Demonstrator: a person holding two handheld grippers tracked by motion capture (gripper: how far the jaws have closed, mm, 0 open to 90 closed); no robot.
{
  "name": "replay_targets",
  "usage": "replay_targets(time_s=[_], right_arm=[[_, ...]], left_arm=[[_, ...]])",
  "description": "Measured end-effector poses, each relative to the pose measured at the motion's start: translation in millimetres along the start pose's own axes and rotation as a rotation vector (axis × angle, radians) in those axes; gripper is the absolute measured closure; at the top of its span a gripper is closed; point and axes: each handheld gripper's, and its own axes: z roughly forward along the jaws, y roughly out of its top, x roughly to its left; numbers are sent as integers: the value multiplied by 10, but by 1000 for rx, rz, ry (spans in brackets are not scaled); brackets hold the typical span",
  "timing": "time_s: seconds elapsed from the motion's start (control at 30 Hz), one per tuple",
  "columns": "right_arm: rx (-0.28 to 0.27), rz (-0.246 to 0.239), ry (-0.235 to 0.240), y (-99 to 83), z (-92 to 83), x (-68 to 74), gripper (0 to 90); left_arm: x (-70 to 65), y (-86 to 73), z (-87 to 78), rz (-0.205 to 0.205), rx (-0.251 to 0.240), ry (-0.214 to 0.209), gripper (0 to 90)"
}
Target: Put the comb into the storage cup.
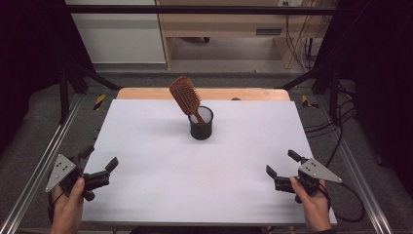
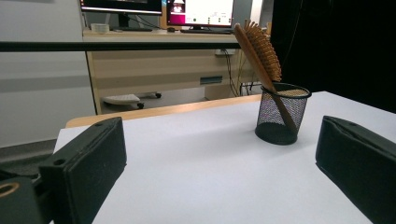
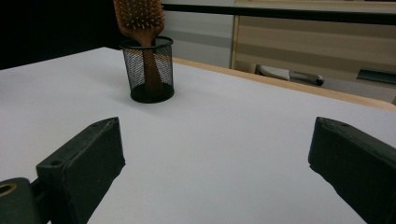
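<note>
Even overhead light — soft shadows, dark edges.

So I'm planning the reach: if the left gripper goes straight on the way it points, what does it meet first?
Probably the black mesh cup holding the brown wooden hairbrush, slightly right of centre between the left gripper's open fingers; bare white table lies before it.

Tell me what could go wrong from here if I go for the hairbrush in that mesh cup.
The hairbrush leans tilted in the mesh cup, its heavy head well above the rim, so a sideways pull may tip the light cup over. Both the left tongs and right tongs sit open near the table's front edge, far from it; a long reach could knock the head first.
</note>
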Motion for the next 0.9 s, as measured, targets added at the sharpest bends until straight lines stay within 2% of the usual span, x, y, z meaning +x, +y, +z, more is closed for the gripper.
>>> replay_targets(time_s=[0.23, 0.47, 0.9], right_arm=[[3, 5, 1, -47, -8, -13, 36], [6, -11, 25, -74, 3, 11, 34], [15, -2, 46, -120, 34, 18, 35]], left_arm=[[-32, -85, 6, 2, 11, -12, 22], [-52, -115, 35, 8, 17, -17, 22], [-176, -207, 127, 31, 60, -78, 22]])
